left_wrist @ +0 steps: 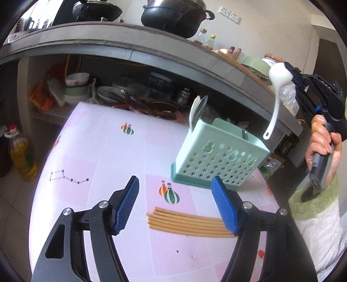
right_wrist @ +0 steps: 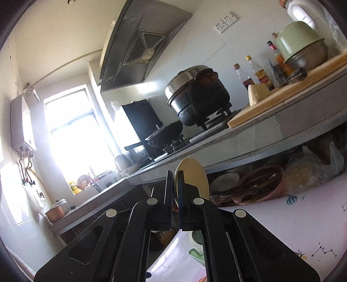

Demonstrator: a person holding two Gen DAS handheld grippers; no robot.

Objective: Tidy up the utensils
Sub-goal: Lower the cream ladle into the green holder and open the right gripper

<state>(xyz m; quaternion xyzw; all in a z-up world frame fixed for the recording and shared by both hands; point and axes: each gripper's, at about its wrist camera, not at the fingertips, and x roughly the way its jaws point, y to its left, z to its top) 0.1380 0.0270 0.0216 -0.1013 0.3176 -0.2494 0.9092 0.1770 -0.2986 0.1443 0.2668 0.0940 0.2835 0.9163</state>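
Note:
Several tan chopsticks lie side by side on the pink patterned table, just beneath my left gripper, which is open with nothing between its blue pads. Behind them stands a mint-green perforated utensil caddy with a pale spoon upright in its far-left compartment. My right gripper is shut on the bowl of a white spoon, whose handle hangs down above the caddy's right end. In the right wrist view the right gripper pinches that spoon's cream bowl.
A grey counter with black pots and sauce bottles runs behind the table. Bowls and pans crowd the shelf under it. An oil bottle stands on the floor at left. A person's hand grips the right tool.

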